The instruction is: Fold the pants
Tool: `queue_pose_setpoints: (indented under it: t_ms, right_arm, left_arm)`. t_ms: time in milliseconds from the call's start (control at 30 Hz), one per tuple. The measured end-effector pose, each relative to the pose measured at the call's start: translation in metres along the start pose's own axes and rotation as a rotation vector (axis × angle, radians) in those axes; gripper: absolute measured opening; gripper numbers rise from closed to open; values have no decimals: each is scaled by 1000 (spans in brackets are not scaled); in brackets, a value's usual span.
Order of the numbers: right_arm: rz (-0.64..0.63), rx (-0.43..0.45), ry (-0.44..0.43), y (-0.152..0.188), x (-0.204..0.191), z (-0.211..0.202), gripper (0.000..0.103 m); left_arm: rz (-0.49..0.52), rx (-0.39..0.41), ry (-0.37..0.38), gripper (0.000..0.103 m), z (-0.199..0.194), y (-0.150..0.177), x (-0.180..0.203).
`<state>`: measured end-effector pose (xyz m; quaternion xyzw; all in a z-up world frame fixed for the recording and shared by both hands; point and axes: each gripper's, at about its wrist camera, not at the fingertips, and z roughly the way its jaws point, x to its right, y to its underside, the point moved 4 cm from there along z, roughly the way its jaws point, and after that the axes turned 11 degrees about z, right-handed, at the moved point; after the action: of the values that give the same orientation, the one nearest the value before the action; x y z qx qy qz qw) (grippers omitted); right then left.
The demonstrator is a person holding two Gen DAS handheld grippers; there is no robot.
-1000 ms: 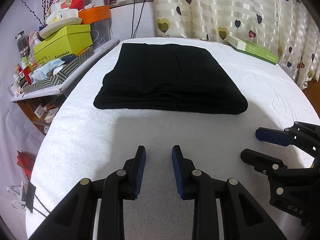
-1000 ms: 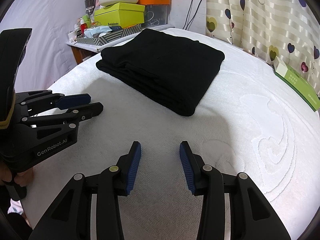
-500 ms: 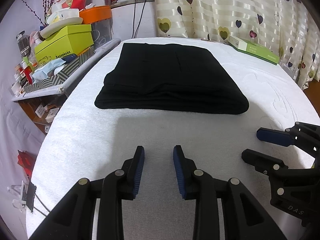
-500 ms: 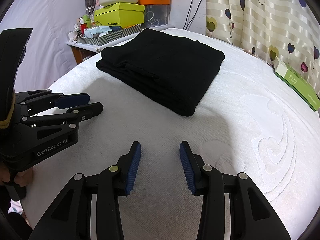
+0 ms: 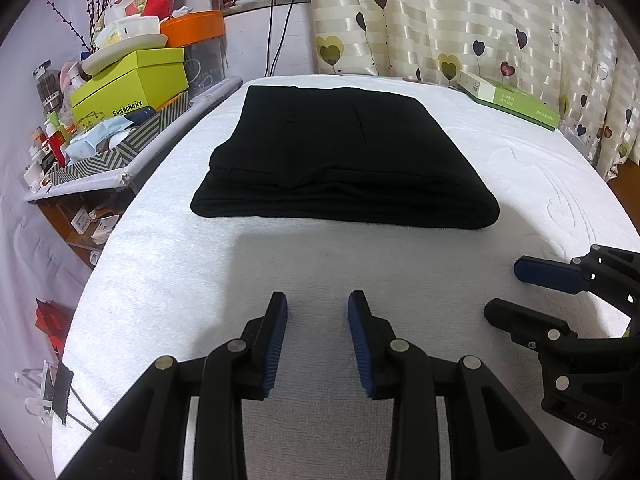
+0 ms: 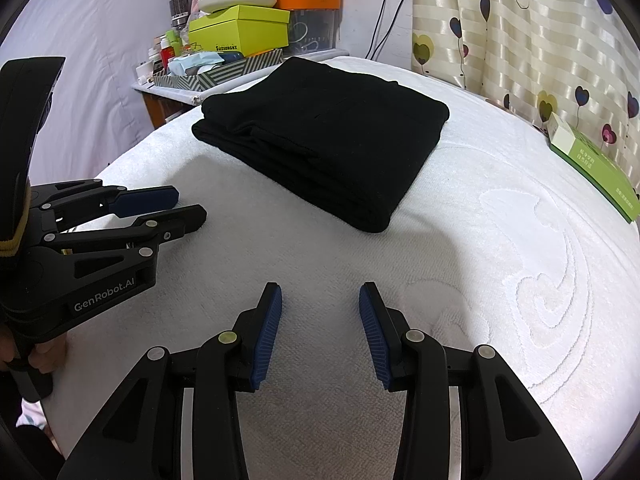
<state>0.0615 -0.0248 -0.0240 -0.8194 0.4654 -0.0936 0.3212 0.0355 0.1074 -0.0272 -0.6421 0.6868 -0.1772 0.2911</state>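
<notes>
almost nothing has shifted for me: my left gripper has eased a touch back and tilted, so the folded pants sit slightly lower in its view. in my right wrist view i can't make out any difference.

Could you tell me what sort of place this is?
Probably a home bedroom: folded black pants lie on a white towelling-covered surface, with heart-print curtains behind and a cluttered side shelf of boxes.
</notes>
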Motion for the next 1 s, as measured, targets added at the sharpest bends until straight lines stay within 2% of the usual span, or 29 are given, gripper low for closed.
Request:
queue_pose_setpoints:
  t_ms: [1000]
  right_arm:
    - [0,0,0,0,0,0,42]
  left_arm:
    - [-8,-1,3,37,1,0,-3]
